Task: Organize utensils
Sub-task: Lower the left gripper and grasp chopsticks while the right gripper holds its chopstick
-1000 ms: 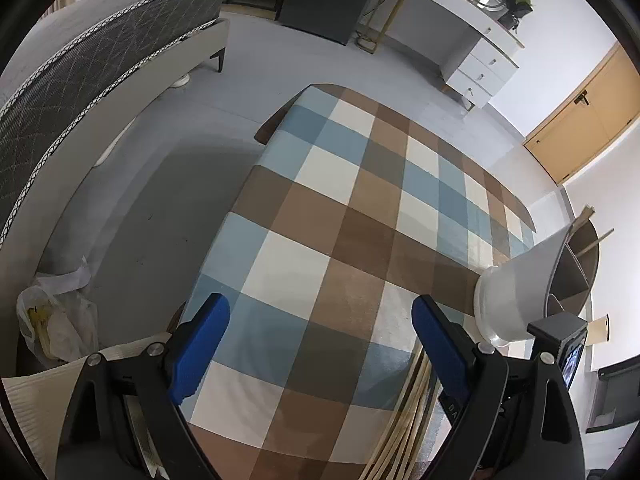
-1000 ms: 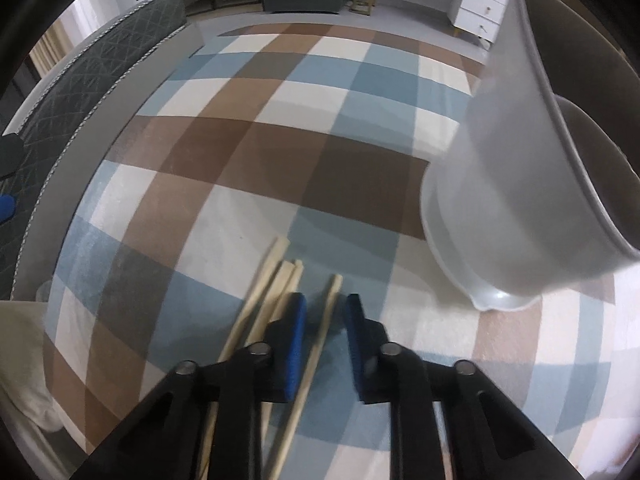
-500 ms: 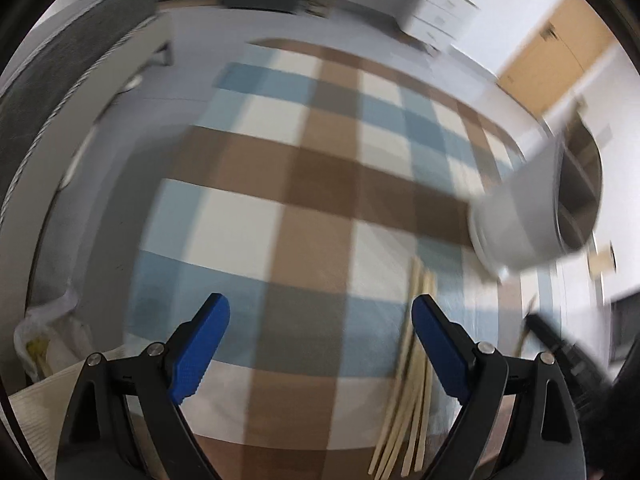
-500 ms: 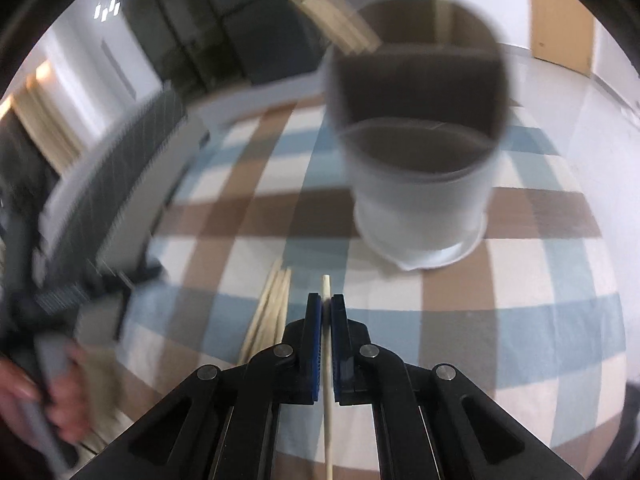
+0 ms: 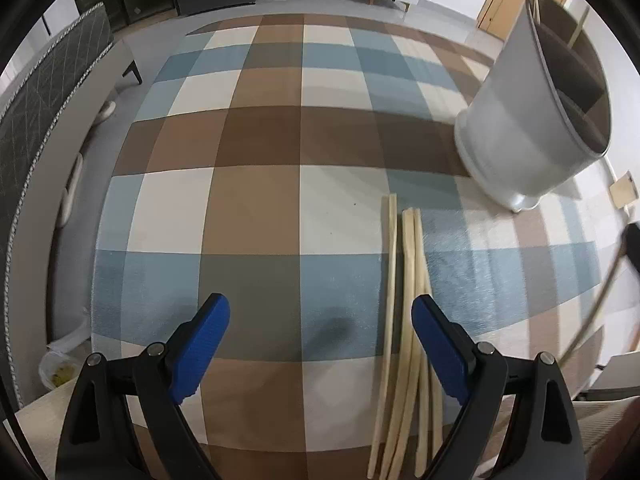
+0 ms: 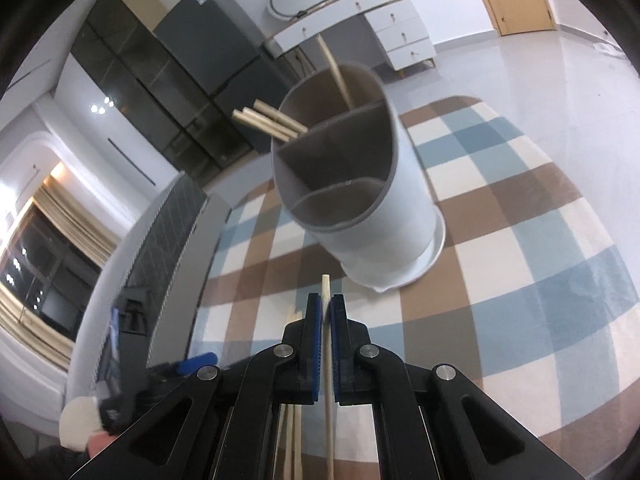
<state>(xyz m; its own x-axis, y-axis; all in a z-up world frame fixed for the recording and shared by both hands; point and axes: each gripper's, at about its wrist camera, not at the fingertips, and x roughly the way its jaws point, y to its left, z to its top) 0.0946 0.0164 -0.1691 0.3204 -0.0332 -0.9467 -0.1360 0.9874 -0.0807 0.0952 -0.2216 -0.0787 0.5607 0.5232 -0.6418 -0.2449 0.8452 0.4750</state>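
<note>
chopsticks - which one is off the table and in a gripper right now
The single chopstick clamped between the pads of the right gripper, its tip toward the grey holder. The loose chopsticks lie flat on the checked cloth; others already stand in the holder.

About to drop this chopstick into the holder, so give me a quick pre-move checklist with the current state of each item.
1. Right claw clamped on the chopstick: ok, tip pokes out ahead of the pads.
2. Only one stick in the grip: ok.
3. Holder upright on the checked cloth: ok.
4. Free compartment: ok; near sections look empty, far ones already hold chopsticks.
5. Tip above the rim: cannot tell.
6. Left claw clear: ok, open and empty, beside the loose chopsticks.
</note>
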